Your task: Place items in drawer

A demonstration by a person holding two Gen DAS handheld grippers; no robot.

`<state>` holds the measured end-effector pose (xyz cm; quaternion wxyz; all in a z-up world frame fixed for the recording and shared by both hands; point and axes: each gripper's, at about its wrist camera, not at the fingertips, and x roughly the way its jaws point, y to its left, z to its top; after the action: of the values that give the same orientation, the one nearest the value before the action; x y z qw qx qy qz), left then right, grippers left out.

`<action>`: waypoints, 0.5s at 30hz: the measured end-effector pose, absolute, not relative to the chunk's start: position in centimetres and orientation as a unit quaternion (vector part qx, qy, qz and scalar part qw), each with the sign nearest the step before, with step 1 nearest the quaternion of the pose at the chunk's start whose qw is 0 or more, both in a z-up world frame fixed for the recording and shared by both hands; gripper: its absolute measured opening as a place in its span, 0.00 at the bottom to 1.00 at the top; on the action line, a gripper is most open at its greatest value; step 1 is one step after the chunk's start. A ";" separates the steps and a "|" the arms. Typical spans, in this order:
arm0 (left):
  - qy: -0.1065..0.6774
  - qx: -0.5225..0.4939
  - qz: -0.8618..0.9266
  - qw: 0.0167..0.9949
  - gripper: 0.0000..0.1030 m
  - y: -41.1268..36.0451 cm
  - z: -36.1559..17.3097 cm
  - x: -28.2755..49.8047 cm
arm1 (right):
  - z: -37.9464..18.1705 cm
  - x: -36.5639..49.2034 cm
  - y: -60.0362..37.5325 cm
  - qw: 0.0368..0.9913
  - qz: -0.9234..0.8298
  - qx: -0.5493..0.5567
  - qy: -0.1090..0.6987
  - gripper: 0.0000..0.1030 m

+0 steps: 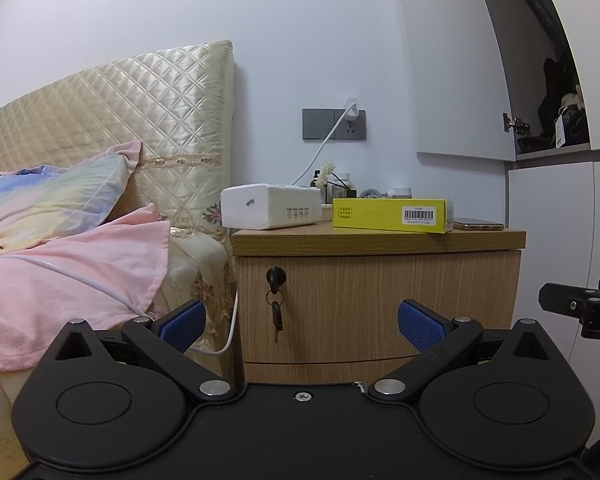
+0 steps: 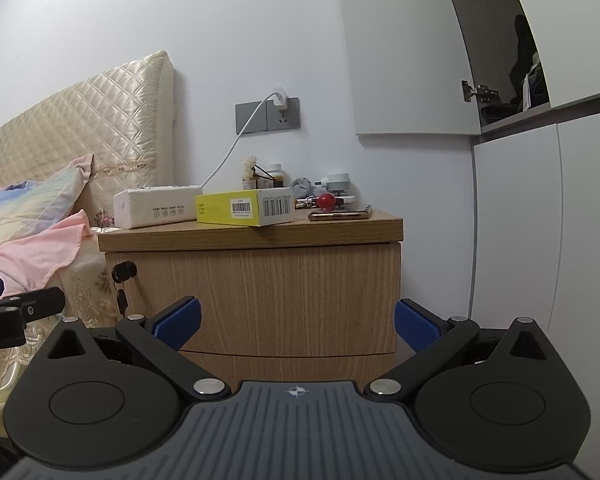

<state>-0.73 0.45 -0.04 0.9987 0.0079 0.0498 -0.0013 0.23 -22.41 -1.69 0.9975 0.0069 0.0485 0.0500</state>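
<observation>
1. Black housing of the left tool (image 1: 300, 326) fills the bottom of its own view; its blue pads (image 1: 182, 326) stand wide apart with nothing between them. The housing hides the lowest part of the bedside cabinet.
2. Equally wide and empty is the right tool (image 2: 296, 324), whose grey ribbed body blocks the cabinet's base in its own view.
3. Each tool shows in the other's view only as a black piece cut off at the frame edge.
4. Ahead stands the wooden cabinet with its upper drawer (image 1: 376, 304) shut; a key (image 1: 276, 278) sits in the lock at the drawer's left, with a second key hanging below it.
5. On the desk top (image 2: 260, 236) lie a white tissue pack (image 1: 271, 211) at the left, a yellow box (image 1: 392, 215) just beside it, and a phone (image 2: 340, 213) at the right, partly hidden behind the box in the left view.
6. Behind these stand small bottles, a dried flower, a red ball (image 2: 326, 201) and other bits too small and crowded to tell apart.
7. A white cable (image 1: 320, 152) runs from the wall charger down behind the tissue pack, where it is lost from sight.
8. The bed (image 1: 60, 264) at the left is cut off by the frame.
</observation>
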 end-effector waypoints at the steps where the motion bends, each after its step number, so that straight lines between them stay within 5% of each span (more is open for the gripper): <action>1: 0.051 0.009 -0.001 0.999 0.99 0.4 0.0 -0.7 | -1.7 0.2 -22.2 0.998 0.050 0.006 0.049 1.00; 15: 0.059 0.025 -0.007 0.998 0.99 -0.3 -0.1 -0.4 | -2.1 0.1 -22.2 0.998 0.045 0.009 0.047 1.00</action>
<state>-0.45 -0.31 -0.05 0.9979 0.0247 0.0595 -0.0075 0.08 -22.16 -2.09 0.9978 0.0093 0.0469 0.0450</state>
